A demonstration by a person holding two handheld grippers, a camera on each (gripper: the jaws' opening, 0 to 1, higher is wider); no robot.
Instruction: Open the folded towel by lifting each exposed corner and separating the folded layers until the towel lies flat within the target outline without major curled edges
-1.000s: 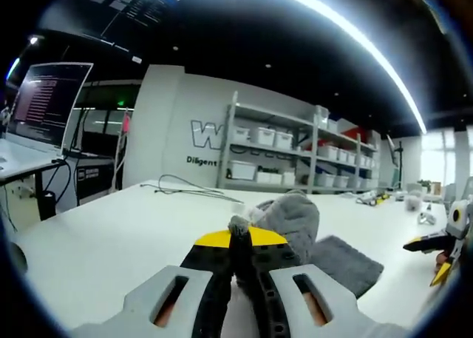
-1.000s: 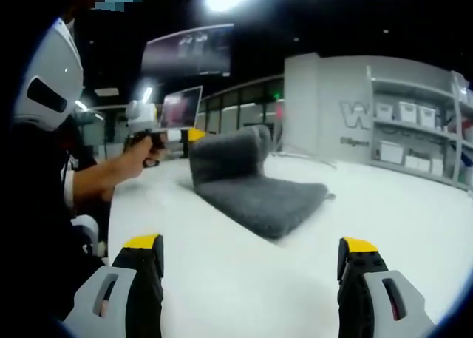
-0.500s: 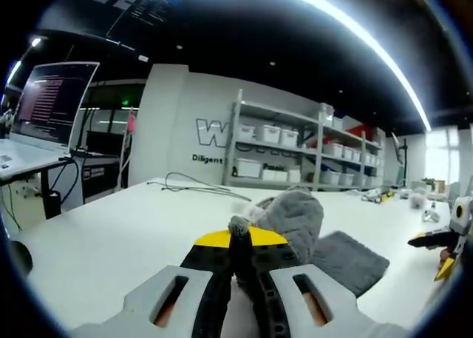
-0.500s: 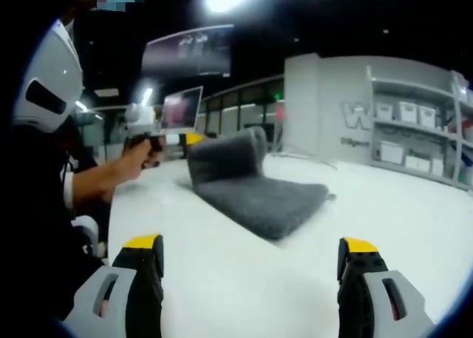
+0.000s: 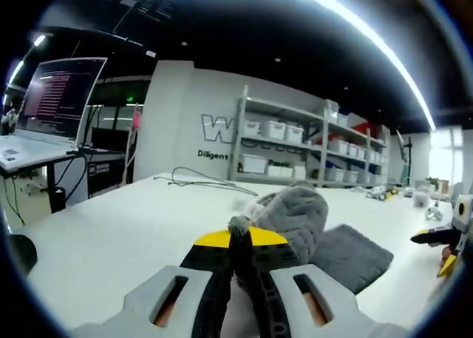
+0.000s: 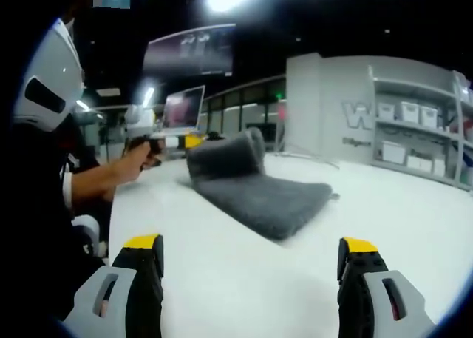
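A grey towel [image 6: 255, 190] lies on the white table [image 6: 244, 279], one side lifted into a raised roll at the left. In the left gripper view my left gripper [image 5: 238, 238] is shut on a corner of that towel [image 5: 303, 220], which curls up and away beyond the yellow jaw tips. The same left gripper [image 6: 177, 141] shows in the right gripper view, held in a hand at the towel's raised edge. My right gripper [image 6: 250, 253] stands open low over the table in front of the towel, nothing between its fingers [image 6: 144, 268]. It appears at the right as the right gripper [image 5: 442, 242].
A laptop [image 5: 52, 105] sits on a desk at the left. Cables [image 5: 196, 181] lie on the table's far side. Shelving with white bins [image 5: 288, 149] lines the back wall. A person's arm [image 6: 96, 179] and dark clothes are at the left.
My left gripper has drawn the held towel corner a little further, and the raised roll sits slightly lower and more spread. The right gripper has stayed put.
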